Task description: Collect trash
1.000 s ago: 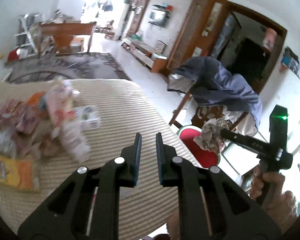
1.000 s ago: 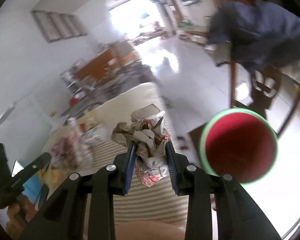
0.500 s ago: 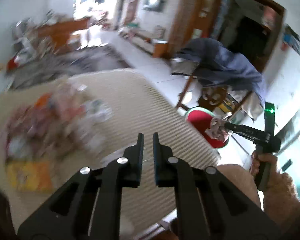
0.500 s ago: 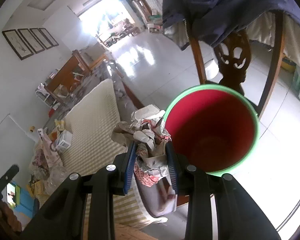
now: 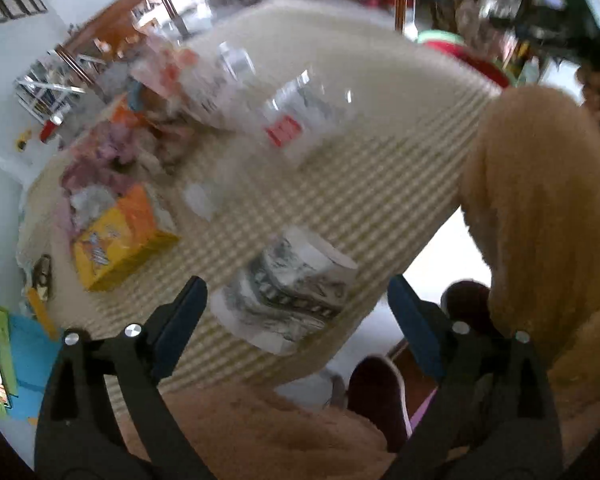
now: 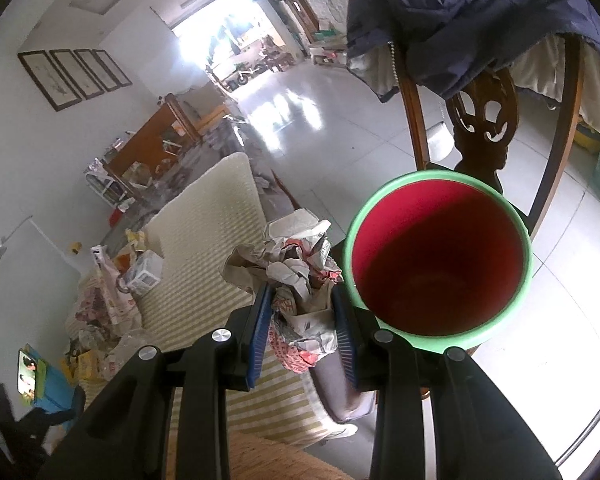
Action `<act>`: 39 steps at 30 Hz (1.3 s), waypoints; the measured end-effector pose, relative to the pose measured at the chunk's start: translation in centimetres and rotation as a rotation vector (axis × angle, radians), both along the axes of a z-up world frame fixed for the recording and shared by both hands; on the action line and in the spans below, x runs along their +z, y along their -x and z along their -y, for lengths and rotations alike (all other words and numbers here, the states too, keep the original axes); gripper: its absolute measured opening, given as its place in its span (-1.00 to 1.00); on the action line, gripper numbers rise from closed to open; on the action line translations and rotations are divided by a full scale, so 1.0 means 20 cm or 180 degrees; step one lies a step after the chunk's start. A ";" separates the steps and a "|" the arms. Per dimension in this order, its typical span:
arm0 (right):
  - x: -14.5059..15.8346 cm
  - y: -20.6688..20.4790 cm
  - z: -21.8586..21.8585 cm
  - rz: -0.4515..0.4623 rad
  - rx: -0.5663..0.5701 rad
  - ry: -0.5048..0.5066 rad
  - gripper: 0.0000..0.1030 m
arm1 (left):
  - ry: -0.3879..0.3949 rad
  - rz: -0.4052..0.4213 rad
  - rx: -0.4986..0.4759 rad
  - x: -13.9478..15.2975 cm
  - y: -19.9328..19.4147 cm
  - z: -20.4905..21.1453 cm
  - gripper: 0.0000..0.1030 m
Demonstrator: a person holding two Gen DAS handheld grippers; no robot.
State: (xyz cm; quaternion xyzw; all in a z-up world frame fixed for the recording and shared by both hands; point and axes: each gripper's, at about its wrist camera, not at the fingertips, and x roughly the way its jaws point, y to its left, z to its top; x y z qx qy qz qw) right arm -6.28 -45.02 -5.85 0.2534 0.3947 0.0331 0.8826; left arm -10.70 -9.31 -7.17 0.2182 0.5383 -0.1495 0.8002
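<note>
One wad of crumpled paper (image 6: 300,276) is already picked up, clamped between the pads of the right gripper (image 6: 300,320), which is closed tight on it. It hangs just beside the green rim of the red bucket (image 6: 440,272), not yet over the mouth, so I judge this piece is close to being dropped in but still counts as undelivered. The bucket looks empty inside as far as its red wall shows.

Nearest to the left gripper (image 5: 296,304) lies a printed paper cup (image 5: 288,300) on its side, close to the edge of the striped table cover (image 5: 380,184). The jaws are opening wide and stand on either side of the cup without touching it; nothing is gripped. The gripper tilts steeply down at the cup, which suggests it is the next item to take. The person's tan sleeve (image 5: 540,208) fills the right side of that view.

Farther along the cover most of the work remains: a yellow packet (image 5: 116,240), a clear plastic bag with a red label (image 5: 300,120), and a blurred heap of wrappers (image 5: 148,120) beyond. Much more is left than done.
</note>
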 end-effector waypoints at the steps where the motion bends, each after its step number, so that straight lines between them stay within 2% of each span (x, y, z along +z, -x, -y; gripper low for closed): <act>1: 0.01 0.00 0.00 0.0009 0.0009 0.0001 -0.40 | -0.0015 -0.0080 0.0032 -0.04 -0.03 0.00 0.73; 4: 0.01 0.00 0.00 0.0013 0.0019 -0.0011 -0.40 | -0.0044 -0.0232 0.0163 -0.13 -0.10 -0.02 0.67; 7: 0.01 0.00 0.01 0.0001 -0.0005 -0.0011 -0.40 | -0.0042 -0.0179 0.0196 -0.14 -0.13 -0.04 0.48; 9: 0.00 0.00 0.02 -0.0016 -0.0040 -0.0024 -0.39 | 0.0007 -0.0069 0.0170 -0.09 -0.13 -0.04 0.18; 10: -0.02 0.00 0.03 -0.0027 -0.0056 -0.0041 -0.39 | 0.0041 0.0000 0.0188 -0.05 -0.13 -0.04 0.14; 13: -0.05 0.00 0.05 -0.0072 -0.0087 -0.0065 -0.39 | 0.0594 0.0005 0.0289 0.06 -0.17 -0.05 0.06; 14: -0.06 0.00 0.06 -0.0085 -0.0096 -0.0068 -0.39 | 0.0717 0.0030 0.0305 0.09 -0.19 -0.04 0.00; 15: -0.08 0.00 0.07 -0.0101 -0.0118 -0.0071 -0.39 | 0.0867 0.0077 0.0282 0.13 -0.21 0.00 -0.19; 16: -0.09 0.00 0.09 -0.0113 -0.0150 -0.0076 -0.39 | 0.1026 0.0119 0.0243 0.16 -0.23 0.05 -0.22; 19: -0.12 0.01 0.15 -0.0130 -0.0242 -0.0110 -0.39 | 0.1507 0.0216 0.0150 0.24 -0.34 0.20 -0.22; 23: -0.16 0.02 0.23 -0.0170 -0.0361 -0.0114 -0.39 | 0.1834 0.0312 -0.0126 0.30 -0.48 0.50 -0.22; 25: -0.18 0.02 0.26 -0.0196 -0.0423 -0.0124 -0.39 | 0.2022 0.0221 -0.0230 0.30 -0.55 0.65 -0.22; 28: -0.22 0.01 0.30 -0.0235 -0.0500 -0.0133 -0.37 | 0.2334 -0.0109 -0.0383 0.25 -0.68 0.89 -0.22; 33: -0.28 0.00 0.34 -0.0289 -0.0589 -0.0118 -0.37 | 0.2179 -0.0274 -0.0566 0.12 -0.80 1.21 -0.22; 35: -0.29 0.01 0.36 -0.0288 -0.0633 -0.0129 -0.34 | 0.2247 -0.0397 -0.0549 0.07 -0.85 1.30 -0.21; 36: -0.30 0.01 0.37 -0.0276 -0.0678 -0.0136 -0.24 | 0.2281 -0.0420 -0.0530 0.05 -0.86 1.33 -0.20; 37: -0.31 0.02 0.38 -0.0265 -0.0731 -0.0141 -0.08 | 0.2298 -0.0430 -0.0491 0.03 -0.87 1.35 -0.11; 38: -0.31 0.02 0.39 -0.0262 -0.0771 -0.0153 0.04 | 0.2249 -0.0483 -0.0443 0.01 -0.88 1.36 0.28; 39: -0.32 0.03 0.40 -0.0256 -0.0826 -0.0180 0.22 | 0.2231 -0.0505 -0.0409 0.01 -0.88 1.35 0.46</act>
